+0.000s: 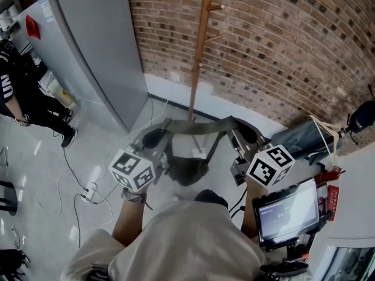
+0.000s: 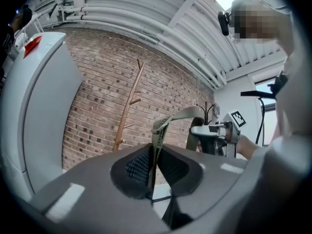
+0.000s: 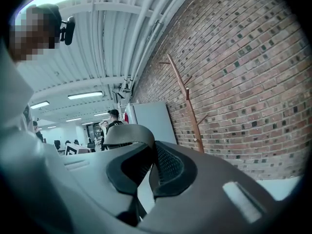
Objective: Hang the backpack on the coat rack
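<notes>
Left gripper (image 2: 153, 167) has its jaws pinched tight on the edge of the backpack's strap (image 2: 168, 123), and the right gripper (image 3: 146, 172) is likewise clamped on the same strap, which arches up out of its jaws. From the head view, the strap runs level between the two grippers, and the backpack (image 1: 188, 167) hangs below it, off the floor and in front of the person. Beyond it, the wooden coat rack (image 1: 200, 51) stands upright against the brick wall (image 1: 281, 45), apart from the backpack, beside a tall grey cabinet (image 1: 94, 51).
</notes>
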A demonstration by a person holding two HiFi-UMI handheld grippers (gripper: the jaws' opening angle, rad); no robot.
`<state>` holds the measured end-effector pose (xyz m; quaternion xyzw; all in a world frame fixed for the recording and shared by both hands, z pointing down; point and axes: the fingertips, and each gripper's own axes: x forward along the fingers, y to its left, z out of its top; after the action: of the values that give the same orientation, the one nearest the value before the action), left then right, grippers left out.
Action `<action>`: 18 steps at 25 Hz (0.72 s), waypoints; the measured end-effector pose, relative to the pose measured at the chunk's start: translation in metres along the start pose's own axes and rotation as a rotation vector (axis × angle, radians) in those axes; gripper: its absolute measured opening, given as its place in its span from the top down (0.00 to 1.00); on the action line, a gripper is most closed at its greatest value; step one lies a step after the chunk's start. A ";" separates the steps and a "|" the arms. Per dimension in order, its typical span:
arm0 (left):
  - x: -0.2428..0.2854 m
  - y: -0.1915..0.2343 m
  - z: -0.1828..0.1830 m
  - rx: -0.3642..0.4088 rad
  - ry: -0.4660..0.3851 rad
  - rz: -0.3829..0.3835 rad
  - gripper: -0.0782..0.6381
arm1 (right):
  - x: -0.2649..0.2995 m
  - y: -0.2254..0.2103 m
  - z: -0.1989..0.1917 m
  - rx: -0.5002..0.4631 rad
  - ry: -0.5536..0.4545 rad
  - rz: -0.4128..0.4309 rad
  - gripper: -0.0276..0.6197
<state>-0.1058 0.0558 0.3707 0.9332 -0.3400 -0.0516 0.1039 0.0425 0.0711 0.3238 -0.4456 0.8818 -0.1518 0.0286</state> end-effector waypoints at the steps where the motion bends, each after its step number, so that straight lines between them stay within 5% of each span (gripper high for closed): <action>1: -0.001 0.001 -0.001 -0.002 0.005 -0.008 0.86 | 0.001 0.001 -0.001 0.005 -0.002 -0.007 0.94; 18: 0.026 0.034 -0.003 -0.020 0.028 -0.023 0.86 | 0.030 -0.023 0.000 0.026 -0.013 -0.035 0.94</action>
<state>-0.1066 0.0137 0.3807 0.9366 -0.3272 -0.0431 0.1174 0.0424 0.0343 0.3331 -0.4614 0.8717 -0.1608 0.0377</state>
